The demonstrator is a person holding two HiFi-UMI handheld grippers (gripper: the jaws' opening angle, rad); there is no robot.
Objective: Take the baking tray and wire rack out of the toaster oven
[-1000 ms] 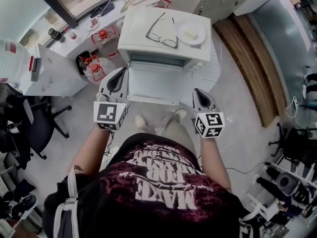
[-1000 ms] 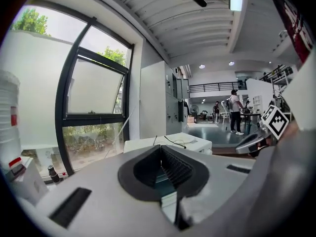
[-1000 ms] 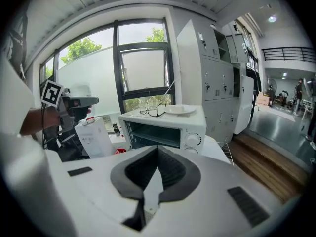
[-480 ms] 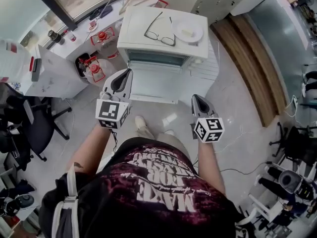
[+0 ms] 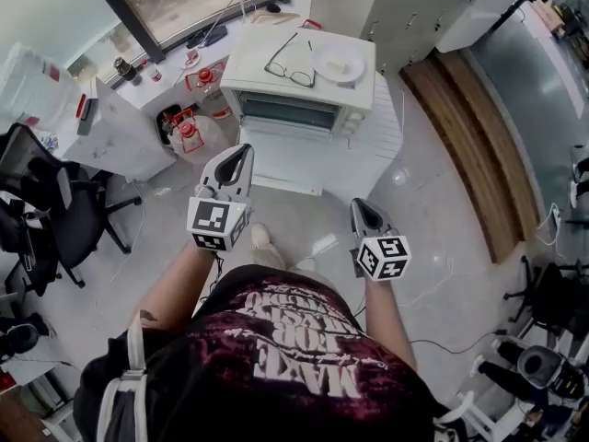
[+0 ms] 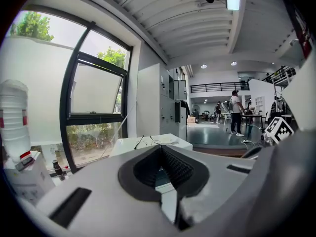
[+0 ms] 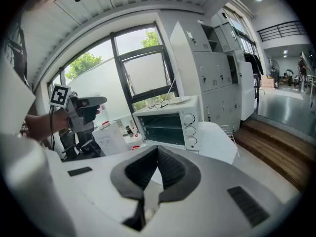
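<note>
Approach step. I am holding the left gripper (image 5: 239,153) and right gripper (image 5: 362,207), fingers closed and empty, short of the toaster oven (image 5: 294,109) at 12 o'clock. Next move: open the fingers and reach for the baking tray, presumably inside.

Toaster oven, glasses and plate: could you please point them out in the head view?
toaster oven (image 5: 293,112), head view, its front
glasses (image 5: 288,73), head view, front of the frame
plate (image 5: 339,65), head view, its middle

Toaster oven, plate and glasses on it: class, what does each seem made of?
Toaster oven: probably painted sheet metal, matte white, flat panels. Plate: likely glazed ceramic, smooth white, possibly plastic. Glasses: thin dark frame, metal or plastic unclear.
</note>
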